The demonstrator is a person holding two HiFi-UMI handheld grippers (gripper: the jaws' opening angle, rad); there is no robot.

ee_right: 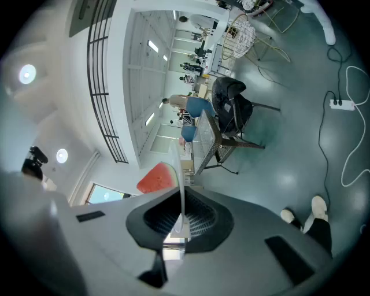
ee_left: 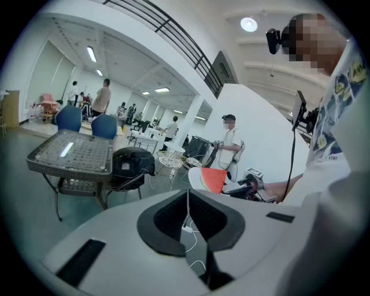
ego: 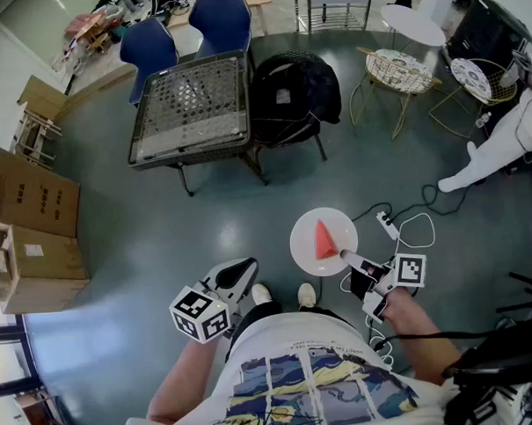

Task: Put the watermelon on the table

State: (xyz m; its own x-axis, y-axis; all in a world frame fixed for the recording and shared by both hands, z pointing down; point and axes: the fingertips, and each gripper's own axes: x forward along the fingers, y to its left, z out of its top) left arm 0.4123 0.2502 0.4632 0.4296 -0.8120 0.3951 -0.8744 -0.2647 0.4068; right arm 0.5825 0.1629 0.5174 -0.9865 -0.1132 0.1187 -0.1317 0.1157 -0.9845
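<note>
A red watermelon wedge (ego: 324, 238) lies on a white plate (ego: 308, 254) held in the air over the floor. My right gripper (ego: 352, 262) is shut on the plate's near rim. In the right gripper view the plate (ee_right: 179, 173) runs edge-on between the pads of the right gripper (ee_right: 181, 217), with the wedge (ee_right: 156, 178) on its left. In the left gripper view the wedge (ee_left: 213, 180) shows to the right. My left gripper (ego: 242, 270) hangs by my left leg. Its jaws (ee_left: 187, 199) are shut with nothing in them. The mesh-topped table (ego: 191, 109) stands ahead to the left, well apart from the plate.
A black chair with a dark jacket (ego: 292, 96) stands right of the table, two blue chairs (ego: 188, 34) behind it. Cardboard boxes (ego: 29, 226) sit at the left. A power strip and white cables (ego: 399, 228) lie on the floor by the plate. Wire chairs (ego: 401, 69) stand at the right.
</note>
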